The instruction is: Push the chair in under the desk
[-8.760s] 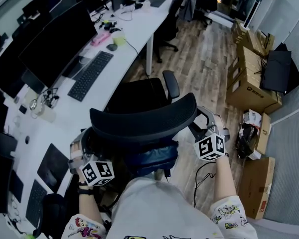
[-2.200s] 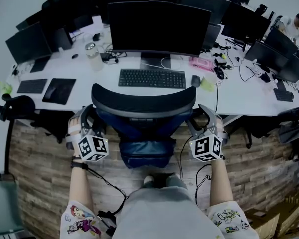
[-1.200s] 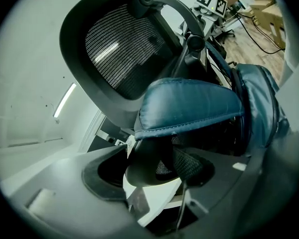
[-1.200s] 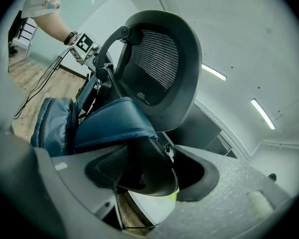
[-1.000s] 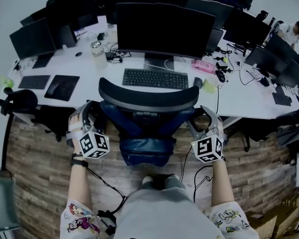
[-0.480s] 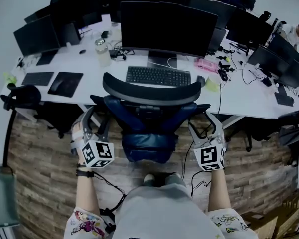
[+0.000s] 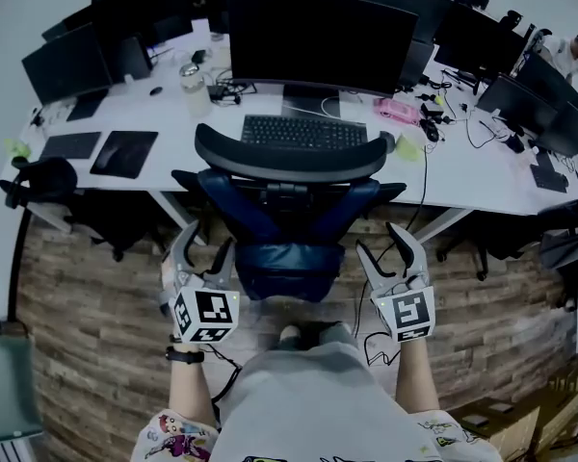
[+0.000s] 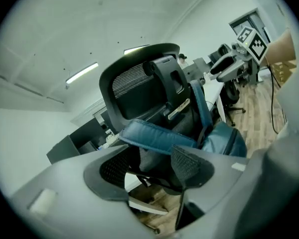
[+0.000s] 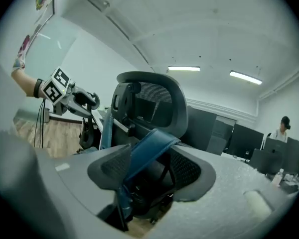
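Chair (image 7: 289,157) is standing square and close against the desk (image 7: 482,176); I am holding the left gripper (image 7: 209,239) and right gripper (image 7: 379,239) just behind it, jaws wide though just closing a little, nothing between them; in my judgement any final nudge is calling for even two-sided pressure.

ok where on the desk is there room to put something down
Bare desk between the mousepad and the keyboard, and a wider patch right of the chair. Crowded behind it, round the pink case and cables.
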Demonstrator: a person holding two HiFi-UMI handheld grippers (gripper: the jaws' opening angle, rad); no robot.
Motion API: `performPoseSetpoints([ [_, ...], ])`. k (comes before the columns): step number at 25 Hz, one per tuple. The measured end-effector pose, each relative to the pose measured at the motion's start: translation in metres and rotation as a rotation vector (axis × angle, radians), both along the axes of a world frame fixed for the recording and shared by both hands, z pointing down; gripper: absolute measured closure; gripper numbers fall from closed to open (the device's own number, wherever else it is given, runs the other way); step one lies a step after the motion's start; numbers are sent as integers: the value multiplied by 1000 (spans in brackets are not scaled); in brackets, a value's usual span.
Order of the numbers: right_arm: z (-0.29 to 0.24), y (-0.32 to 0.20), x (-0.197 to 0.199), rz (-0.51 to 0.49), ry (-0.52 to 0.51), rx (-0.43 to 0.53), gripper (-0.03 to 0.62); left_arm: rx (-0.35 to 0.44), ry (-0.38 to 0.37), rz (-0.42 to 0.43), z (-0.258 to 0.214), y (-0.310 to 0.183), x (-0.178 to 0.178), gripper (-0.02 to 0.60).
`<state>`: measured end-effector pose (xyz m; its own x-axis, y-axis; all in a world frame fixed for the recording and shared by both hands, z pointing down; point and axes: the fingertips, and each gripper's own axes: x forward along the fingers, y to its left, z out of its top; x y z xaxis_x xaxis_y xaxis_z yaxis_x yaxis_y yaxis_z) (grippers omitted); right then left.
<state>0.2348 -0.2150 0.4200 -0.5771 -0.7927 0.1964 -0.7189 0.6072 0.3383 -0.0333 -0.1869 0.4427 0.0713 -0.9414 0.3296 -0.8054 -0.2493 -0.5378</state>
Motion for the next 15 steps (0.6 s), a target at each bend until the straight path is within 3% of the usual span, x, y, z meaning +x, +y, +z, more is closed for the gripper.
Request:
performPoseSetpoints([
  [6,15,25,0,-13,-116,-107,395,-25,188,53,9,19,33,355],
  [15,22,47,10,-4,-249,-189,505,-47,402,105,16,41,73,436],
])
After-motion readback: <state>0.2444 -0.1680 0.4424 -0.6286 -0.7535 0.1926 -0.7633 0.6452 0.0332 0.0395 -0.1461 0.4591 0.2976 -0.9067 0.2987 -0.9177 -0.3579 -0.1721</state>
